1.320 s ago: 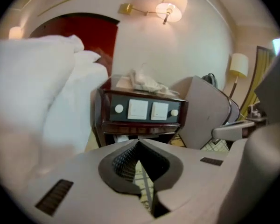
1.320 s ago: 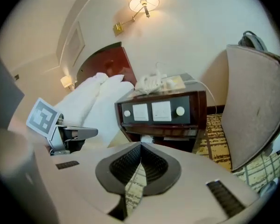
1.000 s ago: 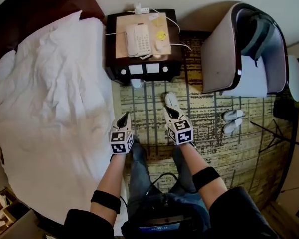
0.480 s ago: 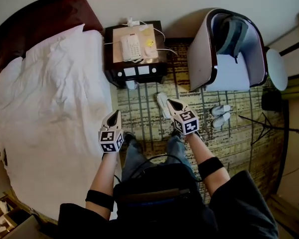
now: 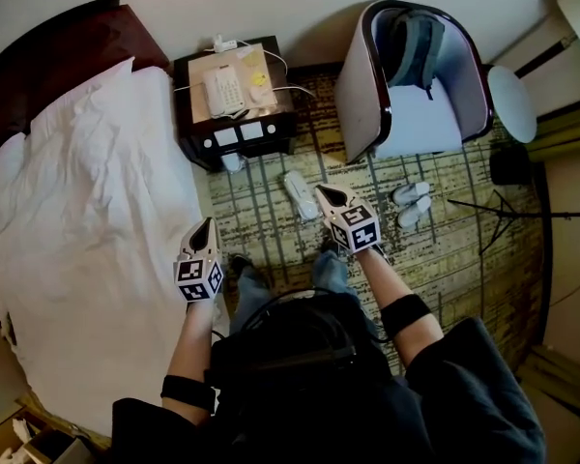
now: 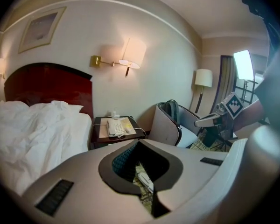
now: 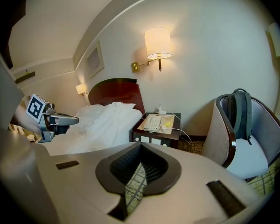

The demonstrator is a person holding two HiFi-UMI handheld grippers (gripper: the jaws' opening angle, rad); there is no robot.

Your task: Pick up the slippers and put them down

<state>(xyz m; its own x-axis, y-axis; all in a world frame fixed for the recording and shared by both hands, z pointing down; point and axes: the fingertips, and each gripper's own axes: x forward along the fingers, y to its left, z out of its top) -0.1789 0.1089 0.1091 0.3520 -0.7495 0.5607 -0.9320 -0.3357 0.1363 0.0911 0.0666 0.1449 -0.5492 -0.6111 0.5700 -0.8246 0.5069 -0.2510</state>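
Bedding: white cloth, matt, crumpled.
Headboard: dark red wood, slight sheen.
Nightstand: dark wood, glossy.
Telephone: white plastic, smooth.
Armchair: grey cloth, glossy dark wood rim.
Backpack: grey cloth.
Carpet: patterned pile, matt.
Slippers: white cloth.
Left hand-held gripper, right hand-held gripper: pale matt plastic, smooth.

No readable text, brand or number anywhere. Marker cubes on left gripper and right gripper carry black-and-white square patterns only, no characters. Telephone keys on nightstand too small to read. Yellow note beside it: nothing legible. White panels on nightstand front: print unresolvable.
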